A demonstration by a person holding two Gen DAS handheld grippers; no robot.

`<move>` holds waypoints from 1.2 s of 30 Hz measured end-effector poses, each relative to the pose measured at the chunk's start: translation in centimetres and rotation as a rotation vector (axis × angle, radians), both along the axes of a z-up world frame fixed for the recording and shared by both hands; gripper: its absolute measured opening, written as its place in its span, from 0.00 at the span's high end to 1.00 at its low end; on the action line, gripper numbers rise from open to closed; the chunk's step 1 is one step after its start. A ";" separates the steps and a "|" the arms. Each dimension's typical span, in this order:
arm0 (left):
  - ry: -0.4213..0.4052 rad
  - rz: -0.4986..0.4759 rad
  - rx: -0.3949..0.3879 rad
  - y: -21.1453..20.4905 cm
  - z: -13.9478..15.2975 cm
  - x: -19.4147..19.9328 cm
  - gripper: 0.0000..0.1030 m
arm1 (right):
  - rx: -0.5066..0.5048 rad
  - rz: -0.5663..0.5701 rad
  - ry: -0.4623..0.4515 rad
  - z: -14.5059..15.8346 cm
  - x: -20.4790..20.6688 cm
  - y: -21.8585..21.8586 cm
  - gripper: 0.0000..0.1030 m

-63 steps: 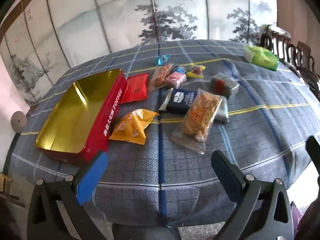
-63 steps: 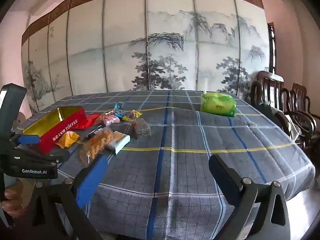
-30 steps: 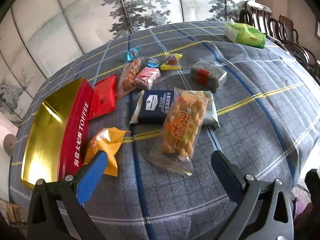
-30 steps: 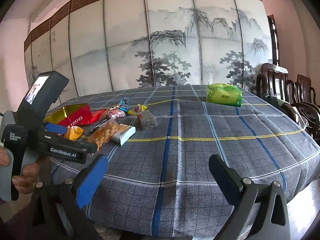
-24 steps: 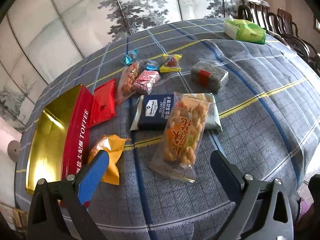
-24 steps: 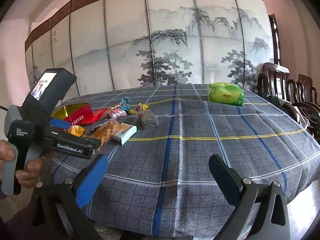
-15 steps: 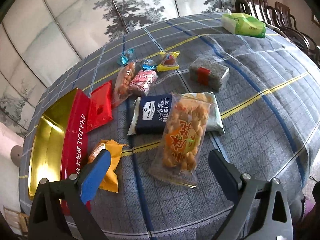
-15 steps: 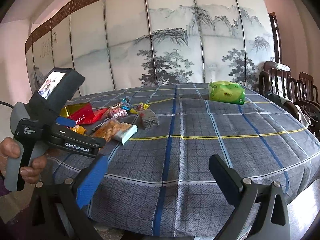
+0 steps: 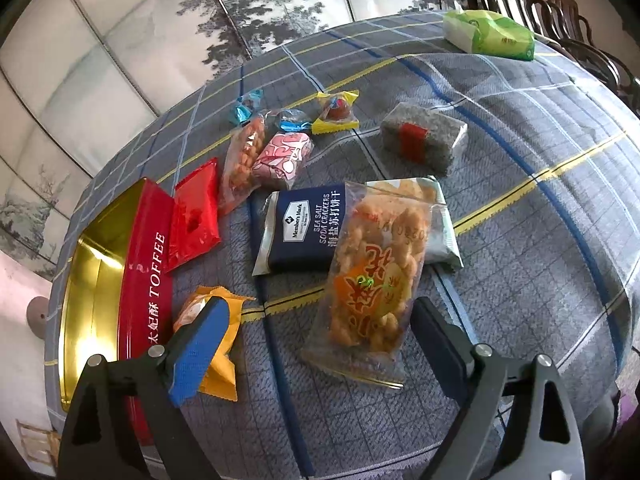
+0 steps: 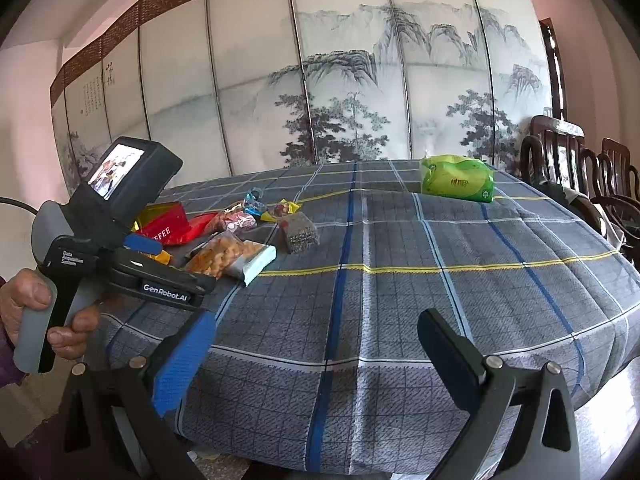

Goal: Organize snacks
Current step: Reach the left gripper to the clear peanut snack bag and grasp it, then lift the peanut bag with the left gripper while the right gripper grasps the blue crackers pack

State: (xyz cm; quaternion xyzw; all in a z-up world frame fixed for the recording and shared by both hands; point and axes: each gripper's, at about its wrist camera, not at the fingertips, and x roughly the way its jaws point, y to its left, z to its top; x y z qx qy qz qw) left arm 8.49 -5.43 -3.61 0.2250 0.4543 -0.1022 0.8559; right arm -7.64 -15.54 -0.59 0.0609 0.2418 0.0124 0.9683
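Hovering over the bench (image 9: 540, 280), the left gripper (image 9: 316, 344) has its fingers apart, just closing a little, around the fried snack bag (image 9: 372, 280), not pressing it. The bag lies on the cracker pack (image 9: 304, 228), near the tin (image 9: 148, 264). The right gripper (image 10: 316, 356) holds its fingers apart, empty.

Left gripper (image 9: 316, 334) hanging over the clear fried-snack bag (image 9: 370, 280) — jaws wide, just been closing a bit, nothing pinched — red toffee tin (image 9: 146, 276) sits left.
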 end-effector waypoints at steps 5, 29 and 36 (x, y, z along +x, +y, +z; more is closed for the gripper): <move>0.012 -0.003 0.005 -0.1 -0.3 0.4 0.12 | 0.001 0.000 0.001 0.0 0.1 0.0 0.00; 0.099 0.040 -0.181 1.1 0.8 1.3 0.68 | 0.012 0.000 0.015 -0.7 0.5 -0.2 0.00; 0.130 0.107 -0.321 3.7 3.4 -2.7 0.68 | 0.026 0.083 0.025 -0.8 0.6 0.0 0.00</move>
